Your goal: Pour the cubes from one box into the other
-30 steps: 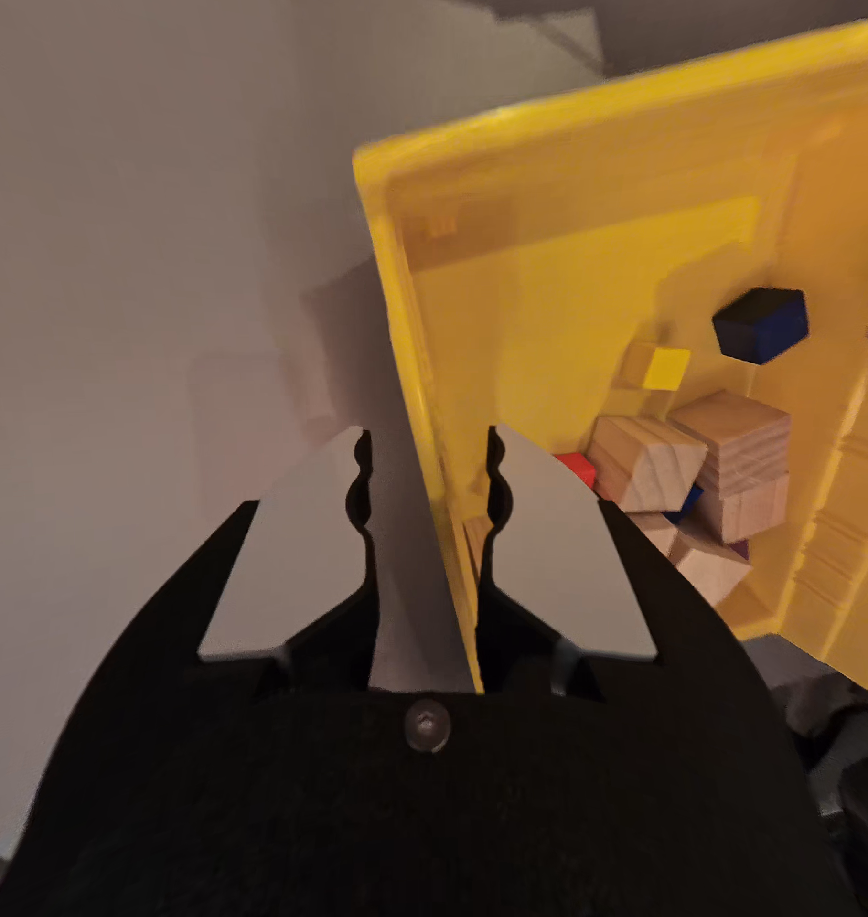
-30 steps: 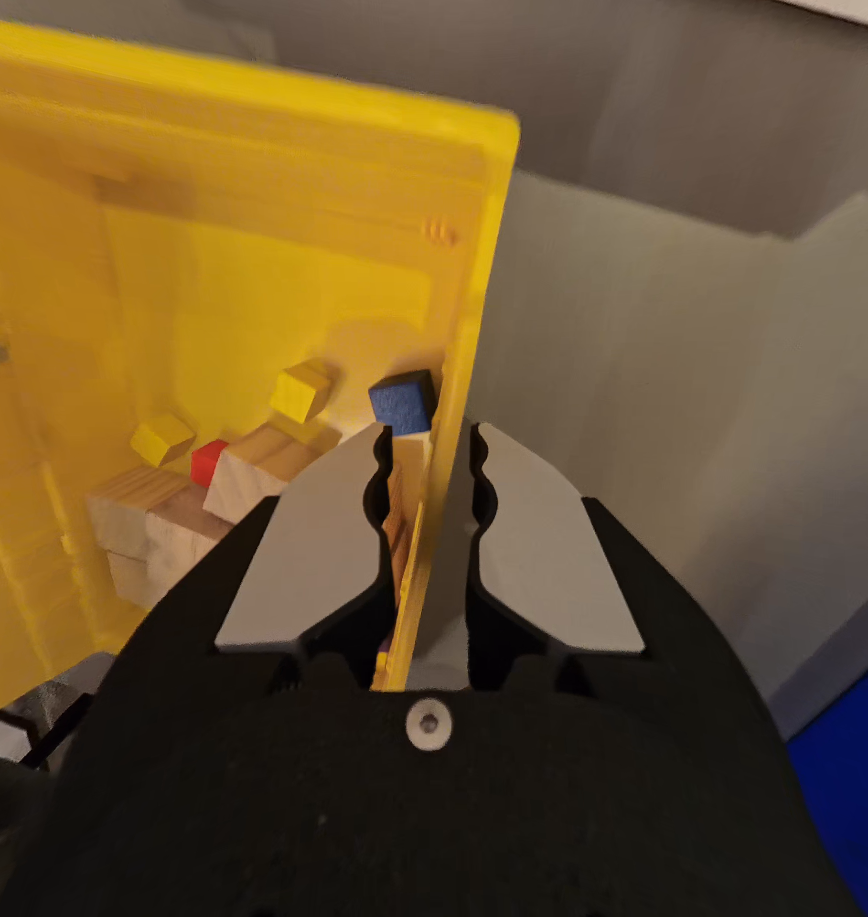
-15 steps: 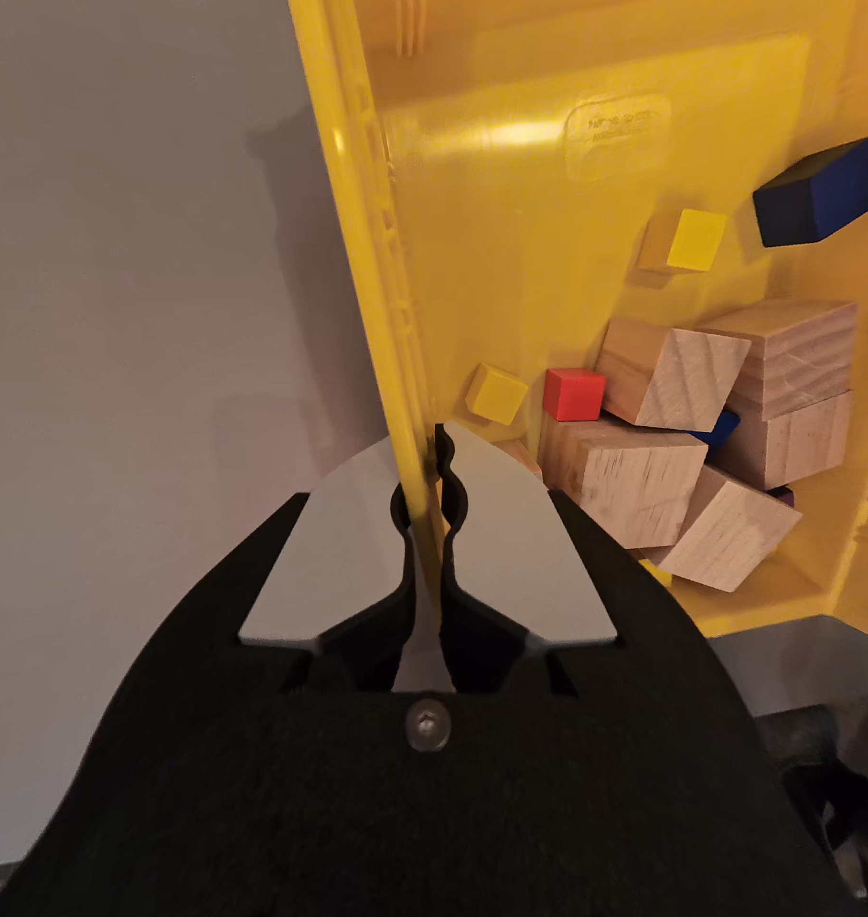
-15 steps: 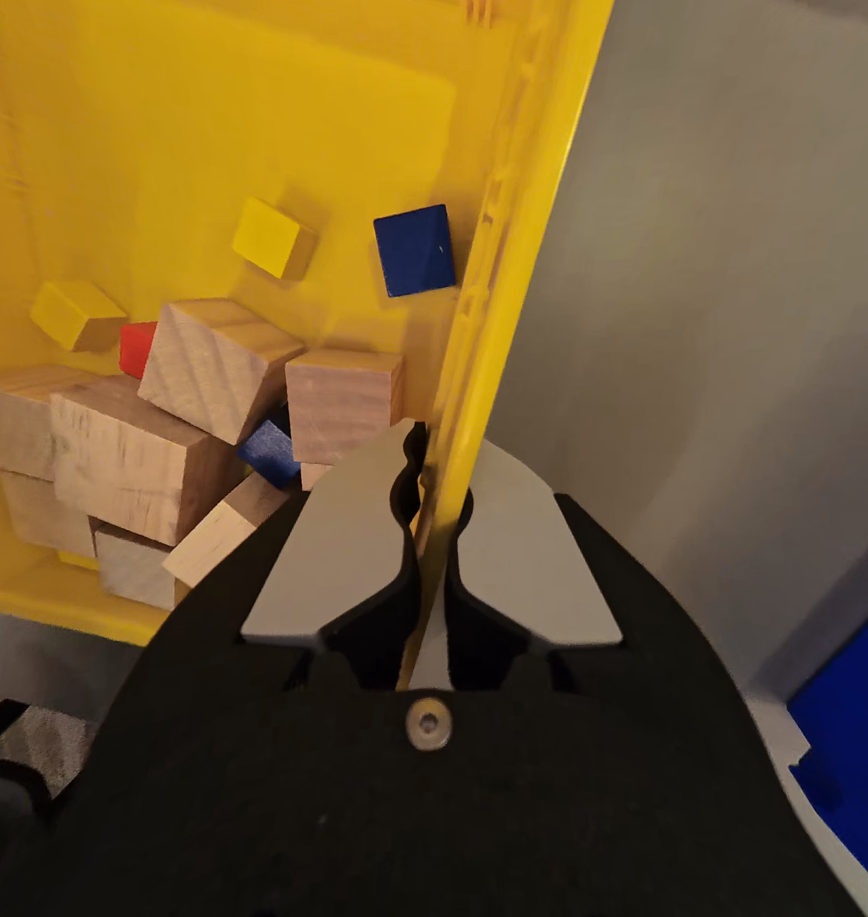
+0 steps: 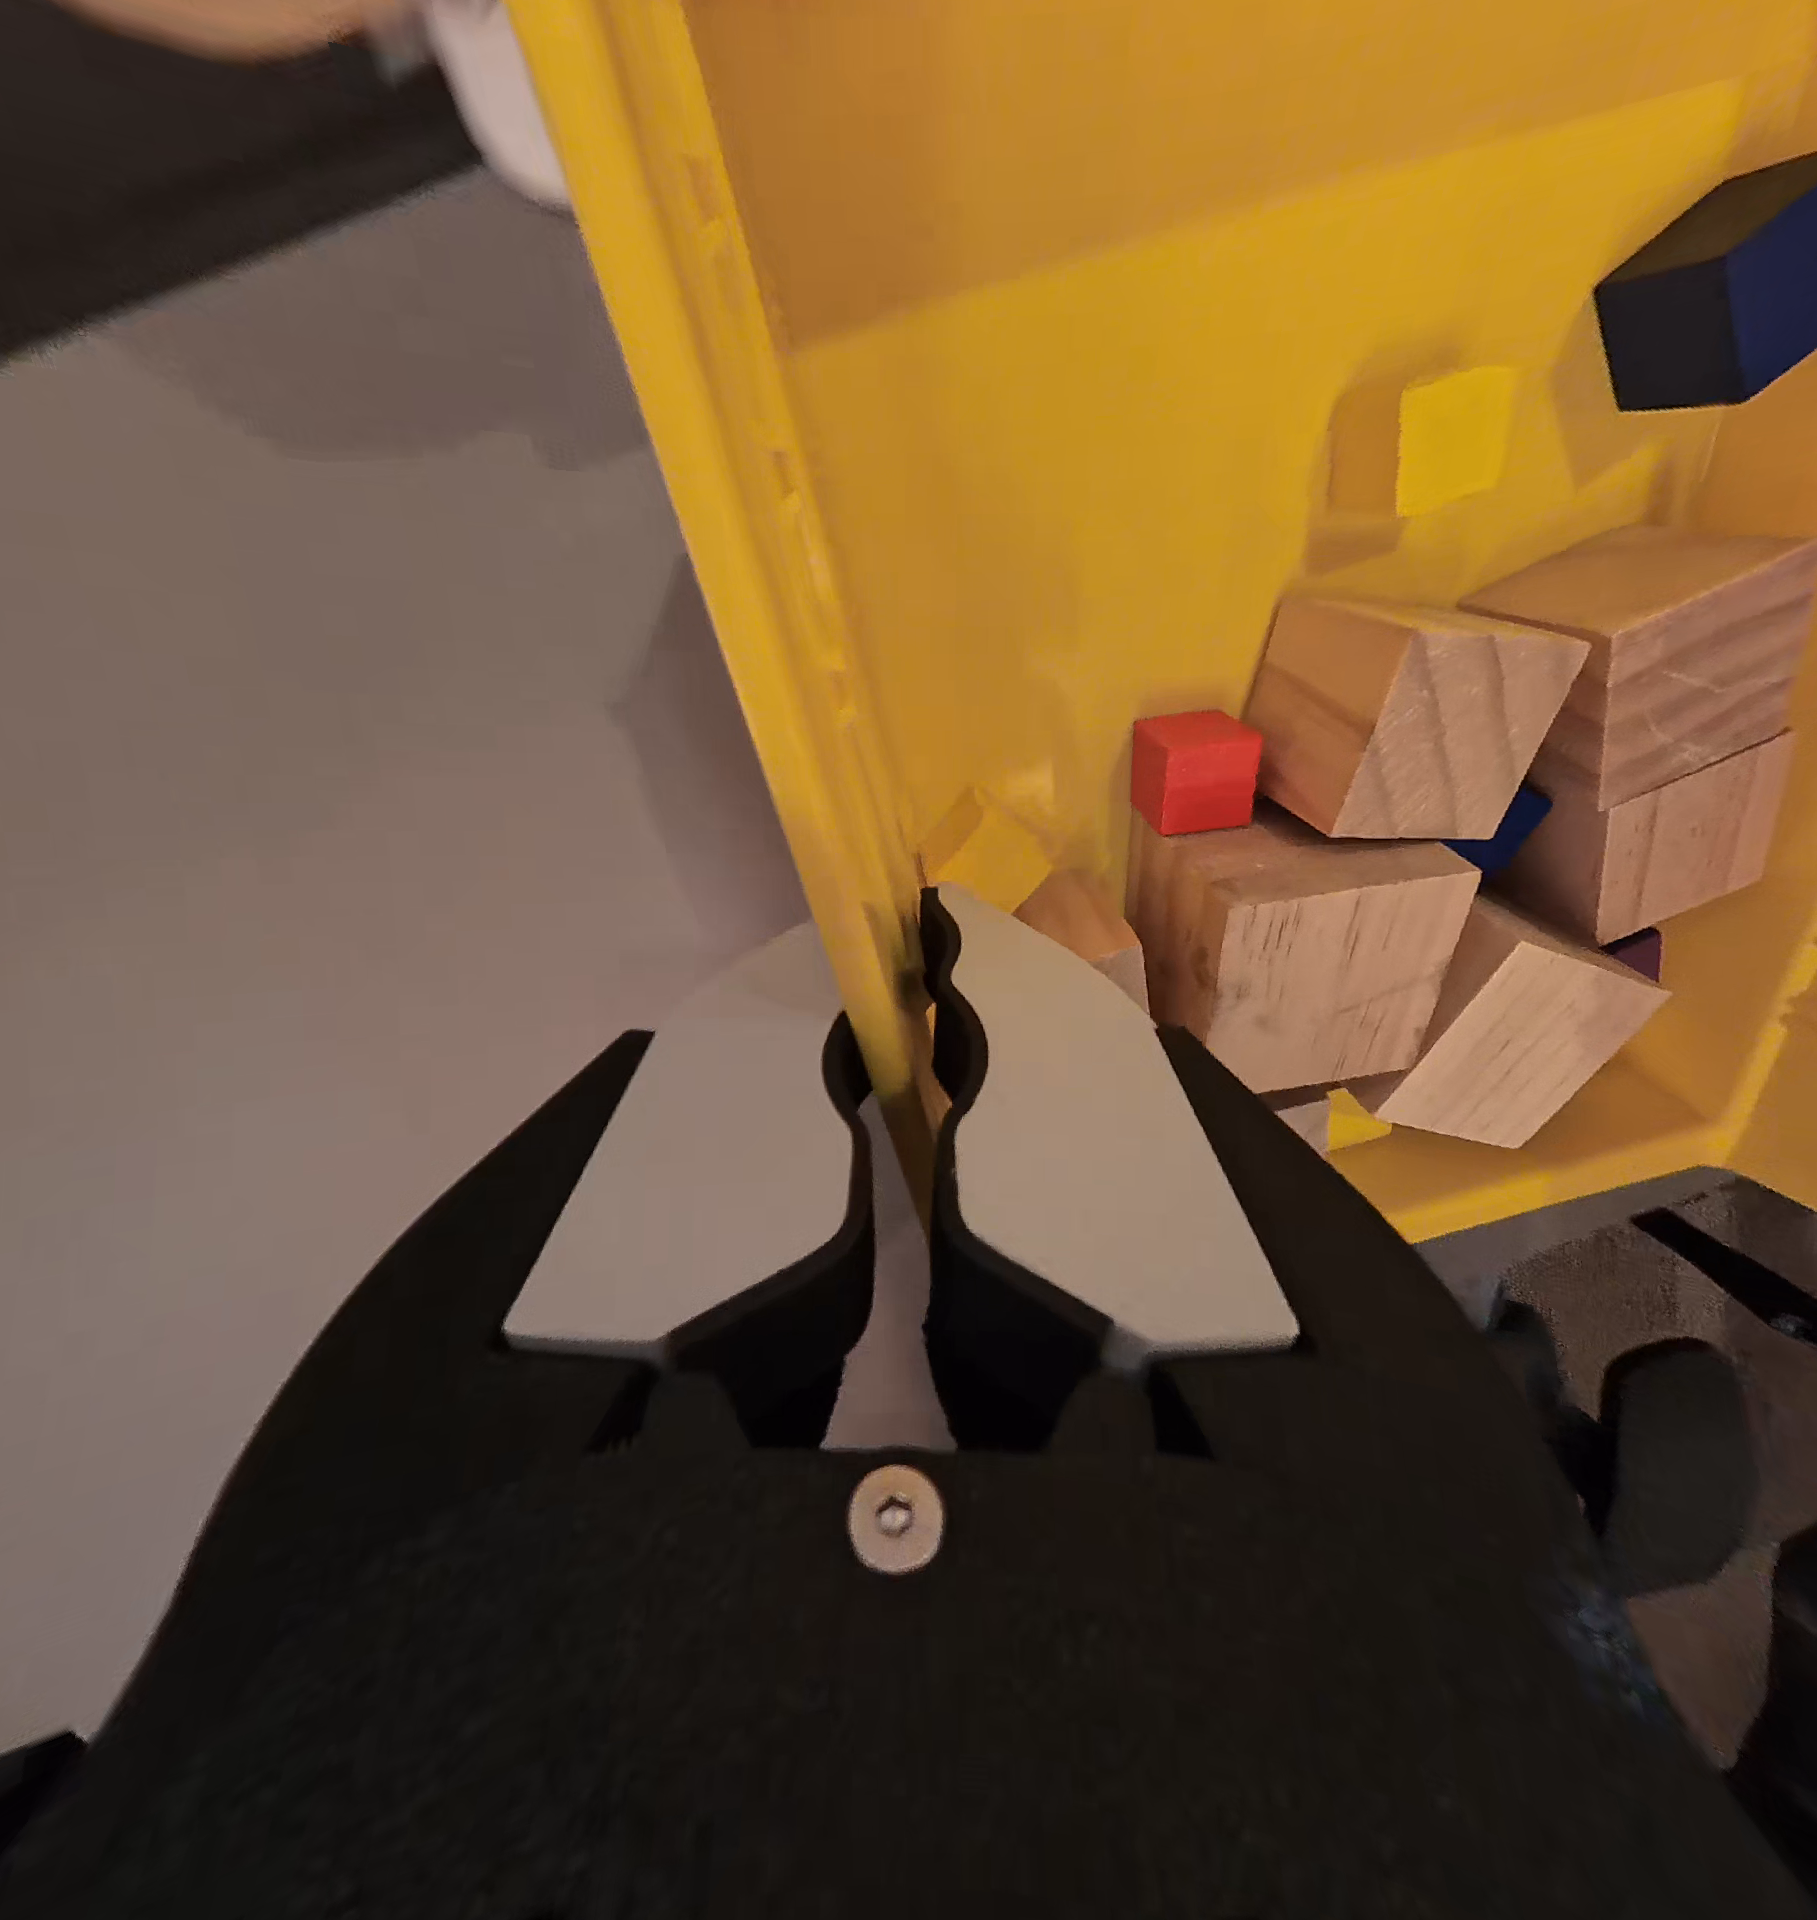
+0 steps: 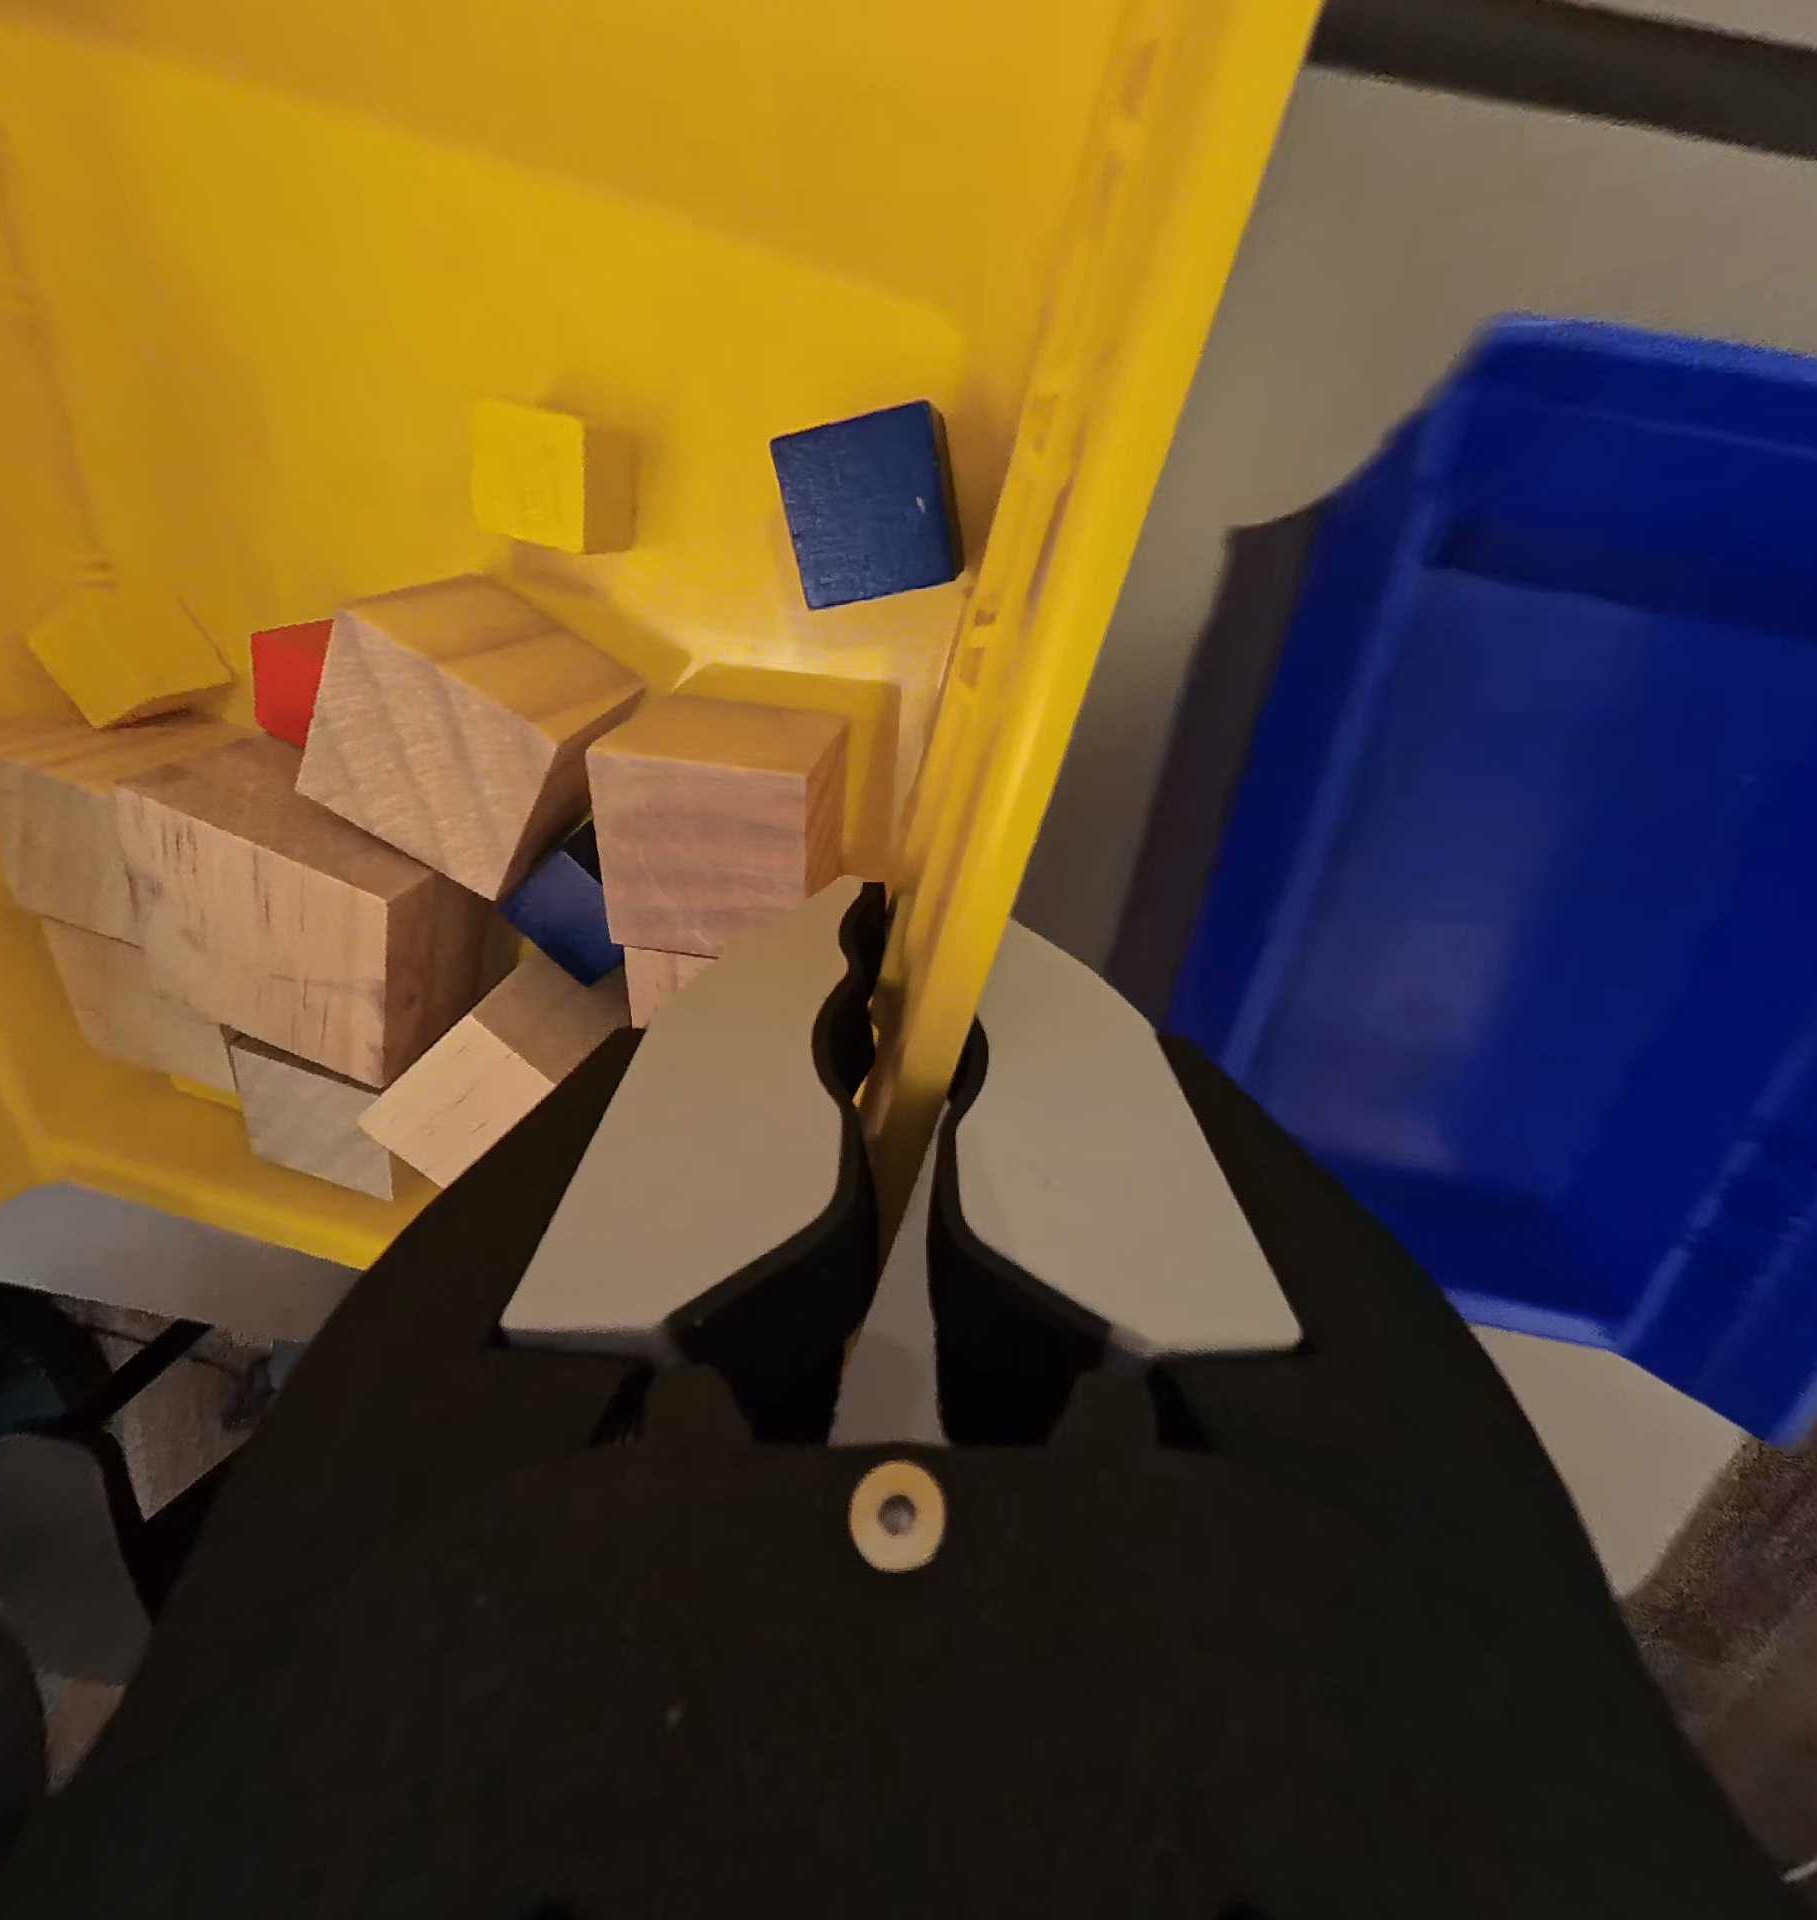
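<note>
Cubes (image 6: pixel 291 894) in one box (image 6: pixel 675 260), other box (image 6: pixel 1569 831) right.

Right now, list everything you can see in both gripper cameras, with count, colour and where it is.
yellow box: one, yellow, held by both side walls, cubes inside.
plain wooden cubes: several large ones, exact count unclear, piled at the near end of the yellow box.
blue cubes: two, one by the right wall, one wedged in the pile.
yellow cubes: at least two small, on the box floor.
red cube: one small, beside the pile.
blue box: one, empty, right of the yellow box.
table: grey surface underneath.
left gripper: shut on the left wall.
right gripper: shut on the right wall.
</note>
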A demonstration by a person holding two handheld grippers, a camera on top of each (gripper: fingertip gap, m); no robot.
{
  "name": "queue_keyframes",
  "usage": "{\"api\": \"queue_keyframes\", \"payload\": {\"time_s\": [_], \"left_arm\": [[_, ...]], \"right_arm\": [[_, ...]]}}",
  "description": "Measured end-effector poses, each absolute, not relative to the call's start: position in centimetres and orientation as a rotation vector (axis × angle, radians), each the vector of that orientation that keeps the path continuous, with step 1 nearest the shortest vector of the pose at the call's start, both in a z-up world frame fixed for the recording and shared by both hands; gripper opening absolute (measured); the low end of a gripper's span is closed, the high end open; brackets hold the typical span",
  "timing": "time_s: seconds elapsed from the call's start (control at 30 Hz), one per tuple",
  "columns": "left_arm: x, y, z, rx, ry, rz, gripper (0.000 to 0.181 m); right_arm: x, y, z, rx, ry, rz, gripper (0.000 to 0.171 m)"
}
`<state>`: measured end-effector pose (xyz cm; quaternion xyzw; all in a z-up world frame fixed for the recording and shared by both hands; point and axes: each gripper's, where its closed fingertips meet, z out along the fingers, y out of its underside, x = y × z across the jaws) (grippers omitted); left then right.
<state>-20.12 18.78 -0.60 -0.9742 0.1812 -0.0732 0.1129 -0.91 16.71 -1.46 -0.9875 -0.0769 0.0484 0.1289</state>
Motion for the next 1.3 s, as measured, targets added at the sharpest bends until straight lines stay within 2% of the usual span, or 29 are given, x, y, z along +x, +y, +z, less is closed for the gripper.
{"api": "queue_keyframes", "payload": {"time_s": [0.27, 0.43, 0.57, 0.83, 1.3], "left_arm": [[-2.7, 23.1, 6.0, -2.71, 0.816, -0.142, 0.006], [7.1, 27.2, 5.9, -2.574, 0.886, -0.074, 0.005], [11.9, 29.5, 5.7, -2.406, 0.905, 0.0, 0.005], [14.3, 30.9, 5.1, -2.153, 0.855, 0.013, 0.004], [14.9, 27.5, 5.1, -1.817, 0.679, -0.041, 0.004]], "right_arm": [[15.9, 18.2, 3.9, -2.748, 0.069, 0.108, 0.006], [24.7, 20.2, 2.2, -2.589, 0.241, 0.156, 0.006], [28.9, 21.9, 0.7, -2.434, 0.288, 0.149, 0.006], [30.8, 23.8, -1.2, -2.157, 0.304, 0.166, 0.006], [32.2, 22.3, -1.3, -1.952, 0.3, 0.096, 0.005]]}}
